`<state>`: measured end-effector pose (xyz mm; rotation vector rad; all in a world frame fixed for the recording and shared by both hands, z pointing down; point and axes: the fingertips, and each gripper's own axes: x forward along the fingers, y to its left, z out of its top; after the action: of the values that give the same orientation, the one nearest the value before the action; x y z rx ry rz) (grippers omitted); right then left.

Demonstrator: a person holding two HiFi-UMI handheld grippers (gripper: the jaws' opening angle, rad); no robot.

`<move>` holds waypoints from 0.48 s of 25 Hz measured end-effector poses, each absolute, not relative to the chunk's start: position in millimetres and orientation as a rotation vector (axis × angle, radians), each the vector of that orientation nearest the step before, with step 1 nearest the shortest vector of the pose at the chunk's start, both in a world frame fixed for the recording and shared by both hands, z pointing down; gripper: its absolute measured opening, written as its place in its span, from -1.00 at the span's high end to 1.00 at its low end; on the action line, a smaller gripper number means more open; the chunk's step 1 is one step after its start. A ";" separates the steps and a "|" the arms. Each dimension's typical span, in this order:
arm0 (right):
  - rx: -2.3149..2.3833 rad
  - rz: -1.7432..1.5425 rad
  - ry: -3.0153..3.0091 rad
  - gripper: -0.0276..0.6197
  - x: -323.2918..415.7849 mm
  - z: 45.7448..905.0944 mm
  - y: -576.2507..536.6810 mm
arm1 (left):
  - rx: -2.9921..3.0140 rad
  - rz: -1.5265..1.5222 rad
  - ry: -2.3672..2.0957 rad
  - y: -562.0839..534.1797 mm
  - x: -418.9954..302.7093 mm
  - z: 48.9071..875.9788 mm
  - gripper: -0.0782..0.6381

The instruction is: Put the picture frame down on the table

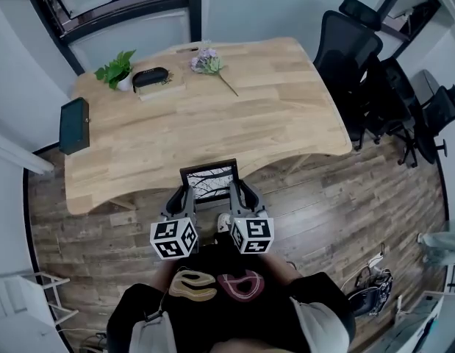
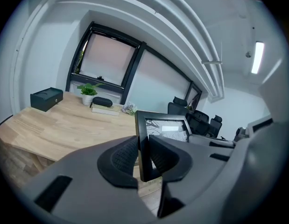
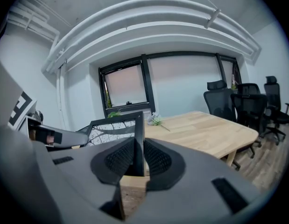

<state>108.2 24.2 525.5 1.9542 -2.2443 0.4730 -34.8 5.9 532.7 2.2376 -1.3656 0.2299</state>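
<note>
A black picture frame (image 1: 209,180) with a branch print hangs in the air at the near edge of the wooden table (image 1: 212,116). My left gripper (image 1: 184,197) is shut on the frame's left side bar (image 2: 143,148). My right gripper (image 1: 237,194) is shut on the frame's right side bar (image 3: 139,141). Both pairs of ribbed pads press on the black wood from either side. The frame lies tilted, its picture facing up, in front of the person's body. In the head view its far edge reaches over the table's rim.
On the table's far left stand a dark box (image 1: 74,126), a potted plant (image 1: 117,70), a black case on a book (image 1: 151,79) and a sprig of flowers (image 1: 210,65). Black office chairs (image 1: 356,57) stand at the right. Wooden floor lies below.
</note>
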 end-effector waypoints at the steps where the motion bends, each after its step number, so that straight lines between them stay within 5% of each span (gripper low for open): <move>1: 1.948 0.471 -2.250 0.68 114.8 525.2 19.1 | 2.234 0.228 -1.371 1.7 -28.3 532.7 0.55; 12: 1.840 0.436 -2.306 0.68 158.9 527.8 -23.1 | 2.165 0.184 -1.448 -28.2 15.1 538.4 0.55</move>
<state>158.9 -23.1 527.8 1.8402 -2.3063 0.4357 15.1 -28.2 538.4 2.1648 -1.4478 0.1840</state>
